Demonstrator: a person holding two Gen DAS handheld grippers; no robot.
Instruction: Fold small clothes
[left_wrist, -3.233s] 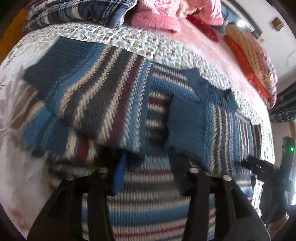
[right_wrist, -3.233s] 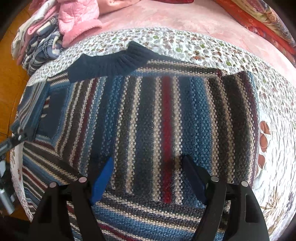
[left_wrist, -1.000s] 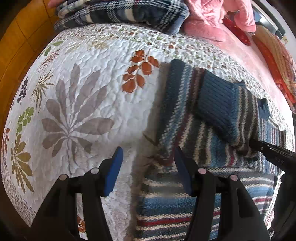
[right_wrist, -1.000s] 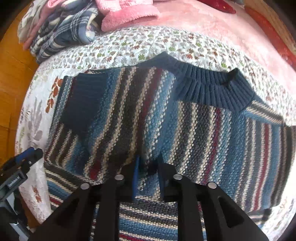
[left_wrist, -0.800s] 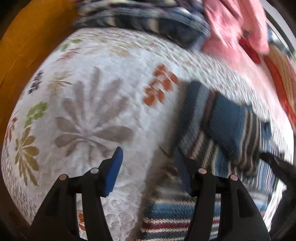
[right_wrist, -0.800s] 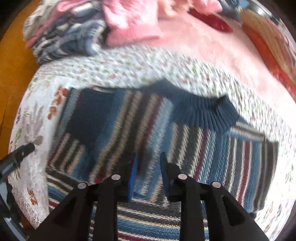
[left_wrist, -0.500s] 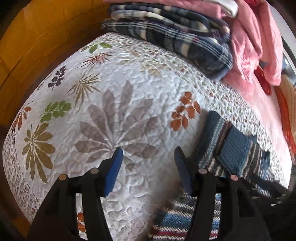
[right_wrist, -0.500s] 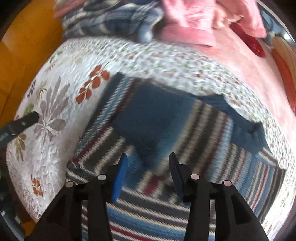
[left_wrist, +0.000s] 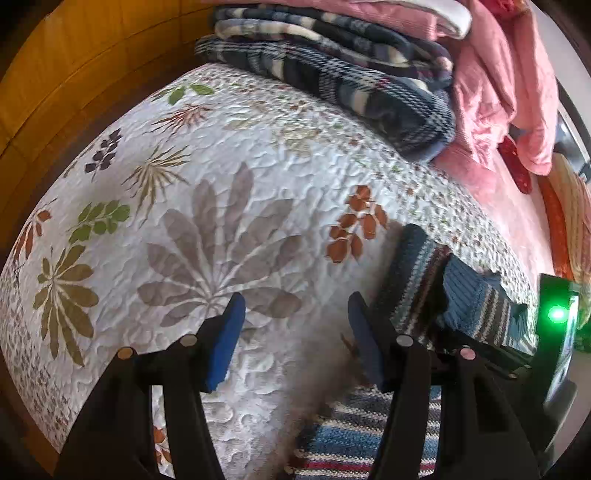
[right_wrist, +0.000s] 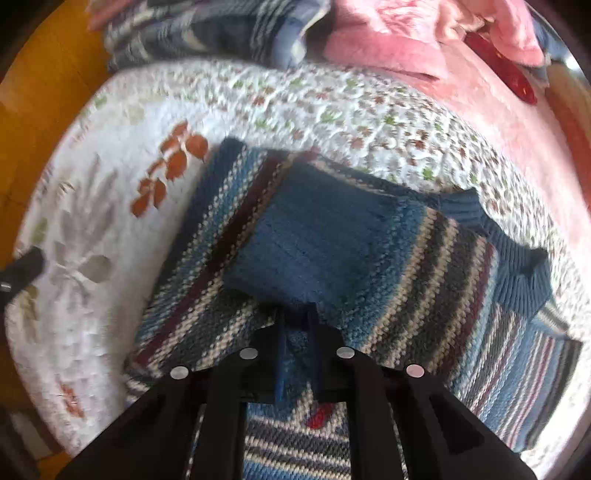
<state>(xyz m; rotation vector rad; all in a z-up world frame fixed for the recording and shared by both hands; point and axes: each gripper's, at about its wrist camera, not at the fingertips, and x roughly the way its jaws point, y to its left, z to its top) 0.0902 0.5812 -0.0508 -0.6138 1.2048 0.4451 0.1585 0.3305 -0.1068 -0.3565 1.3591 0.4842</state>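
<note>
Two tongs: left (left_wrist: 295, 314) open over bare quilt (left_wrist: 184, 221); right (right_wrist: 297, 325) pinching sweater (right_wrist: 369, 258) edge.

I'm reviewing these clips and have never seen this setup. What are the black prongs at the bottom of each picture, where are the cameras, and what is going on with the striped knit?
There is no robot: a person holds a two-finger gripper in each hand, and a fisheye camera on each one looks forward along its fingers. In the left wrist view, the left gripper is open and empty over the white leaf-patterned quilt. In the right wrist view, the right gripper is shut on the blue, grey and cream striped knitted sweater, pinching an edge of a folded-over part. Folded plaid blankets and pink bedding are piled at the far side.
</note>
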